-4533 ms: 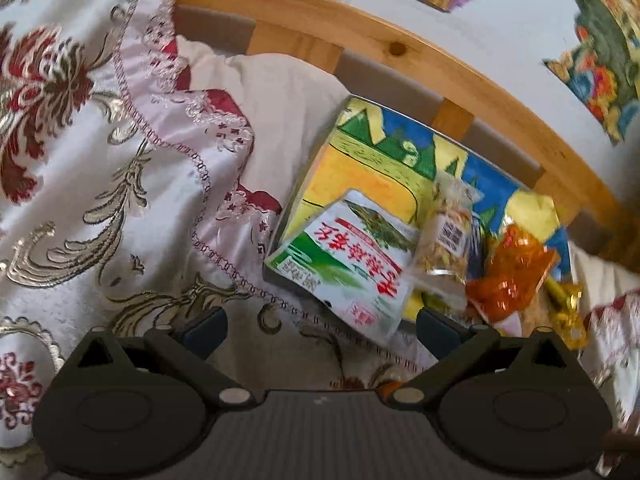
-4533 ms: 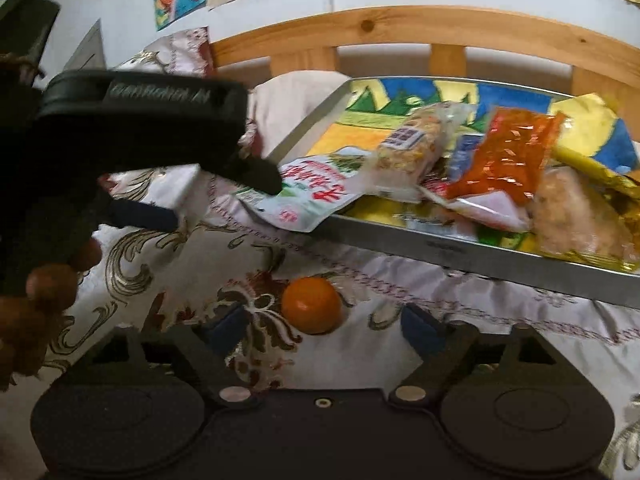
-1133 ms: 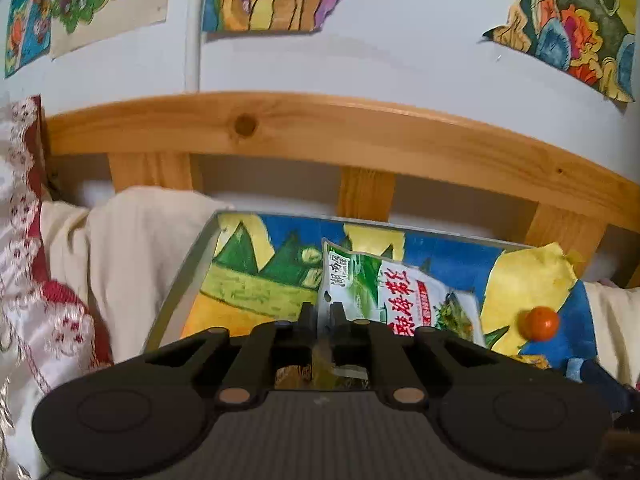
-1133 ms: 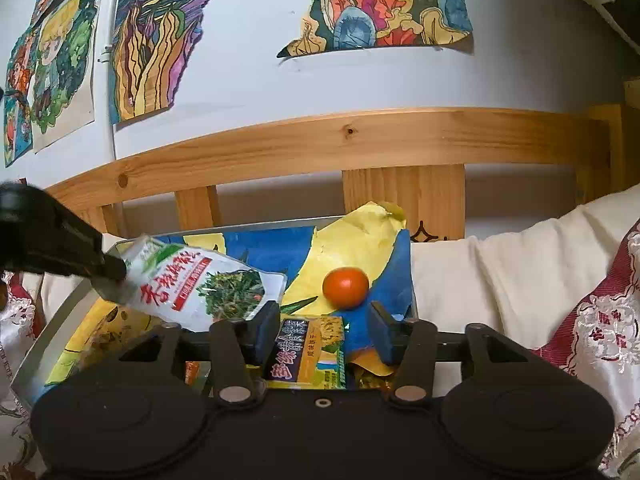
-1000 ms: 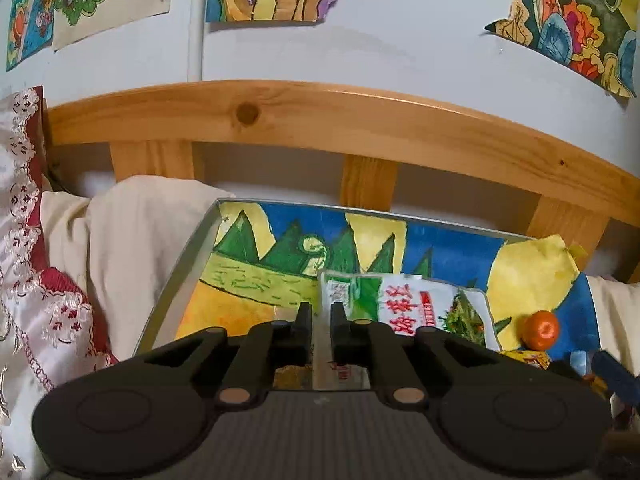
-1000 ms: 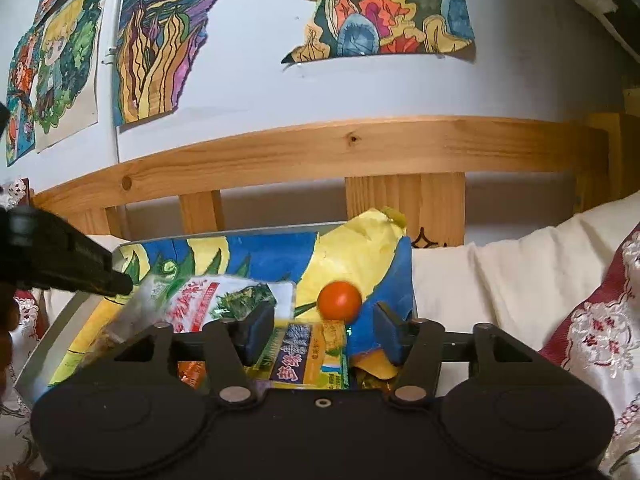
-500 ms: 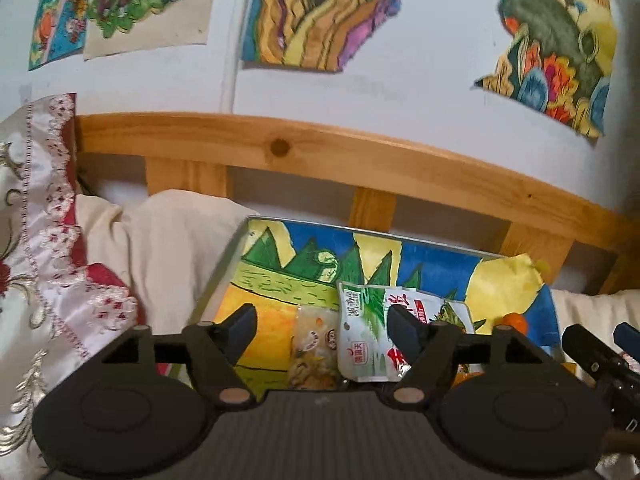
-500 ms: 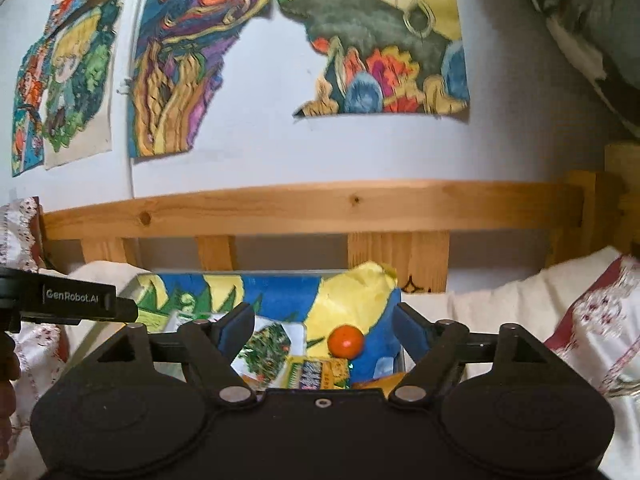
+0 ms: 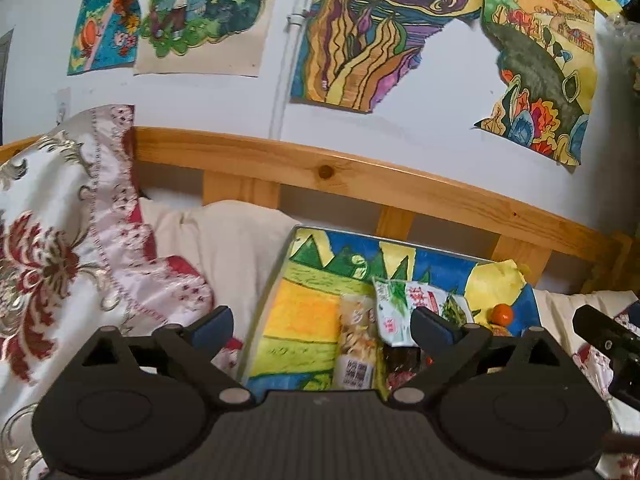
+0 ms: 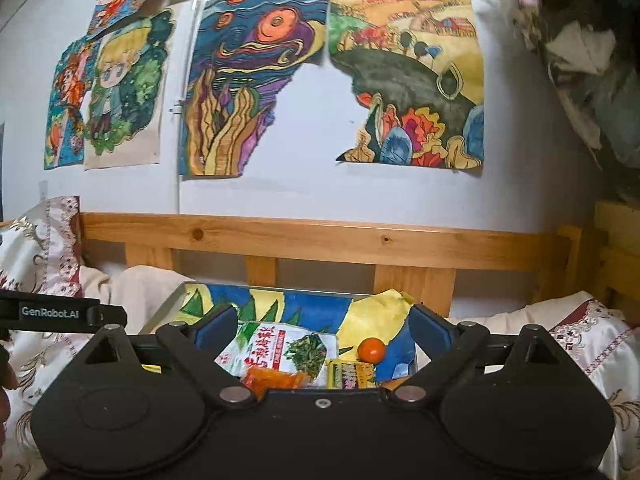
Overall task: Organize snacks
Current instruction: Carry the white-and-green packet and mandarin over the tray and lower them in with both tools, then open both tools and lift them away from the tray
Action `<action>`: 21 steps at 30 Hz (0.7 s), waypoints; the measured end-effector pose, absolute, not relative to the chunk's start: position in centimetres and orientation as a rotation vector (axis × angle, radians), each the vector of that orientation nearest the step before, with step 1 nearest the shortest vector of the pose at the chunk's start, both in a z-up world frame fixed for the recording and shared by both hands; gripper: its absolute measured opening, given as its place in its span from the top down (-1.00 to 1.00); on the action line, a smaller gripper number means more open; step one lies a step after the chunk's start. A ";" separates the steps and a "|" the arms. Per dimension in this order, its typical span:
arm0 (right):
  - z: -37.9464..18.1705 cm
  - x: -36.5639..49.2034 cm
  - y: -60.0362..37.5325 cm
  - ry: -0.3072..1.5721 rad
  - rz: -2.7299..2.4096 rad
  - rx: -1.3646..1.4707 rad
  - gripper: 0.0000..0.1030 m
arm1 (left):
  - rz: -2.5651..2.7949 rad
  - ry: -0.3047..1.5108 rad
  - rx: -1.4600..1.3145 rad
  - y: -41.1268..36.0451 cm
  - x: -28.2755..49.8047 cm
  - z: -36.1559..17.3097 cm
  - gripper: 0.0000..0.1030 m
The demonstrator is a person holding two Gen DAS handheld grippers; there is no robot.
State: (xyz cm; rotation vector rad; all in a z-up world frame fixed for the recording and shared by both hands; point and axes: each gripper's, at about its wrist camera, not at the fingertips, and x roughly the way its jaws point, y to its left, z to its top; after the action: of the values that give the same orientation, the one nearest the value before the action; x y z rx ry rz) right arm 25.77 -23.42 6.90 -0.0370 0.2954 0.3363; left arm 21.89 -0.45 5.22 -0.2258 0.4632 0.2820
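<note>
Soft, even indoor light is falling on the white wall (image 10: pixel 312 184), leaving no harsh shadows or glare. Fisheye distortion is bending the wooden headboard rail (image 9: pixel 360 176) below the wall into an arc, and dark vignetting is cutting the corners. Slight blur is softening edge details.

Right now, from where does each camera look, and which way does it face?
Left wrist: sits behind the open left gripper, faces the tray and headboard; right gripper at right edge.
Right wrist: sits behind the open right gripper, faces wall drawings; left gripper at left edge.
Shared: green snack bag, orange fruit.
</note>
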 end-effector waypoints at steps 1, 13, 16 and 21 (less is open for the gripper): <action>7.0 25.4 -23.3 0.297 0.338 -0.039 -0.83 | 0.284 0.462 -0.227 -0.3 21.4 5.2 -0.94; 6.8 20.6 -23.1 0.339 0.343 -0.033 -0.94 | 0.281 0.472 -0.190 0.5 16.1 4.2 -0.99; 6.6 19.2 -23.4 0.354 0.338 -0.027 -0.95 | 0.271 0.482 -0.172 0.1 14.9 3.7 -0.99; 6.2 17.2 -24.3 0.383 0.325 -0.003 -0.97 | 0.249 0.498 -0.145 -0.5 13.2 2.9 -0.99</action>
State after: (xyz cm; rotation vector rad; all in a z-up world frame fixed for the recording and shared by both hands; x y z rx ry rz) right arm 17.22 -24.34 6.18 -0.0035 0.3833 0.3251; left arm 13.19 -0.48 2.91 -0.1446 0.4976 0.2494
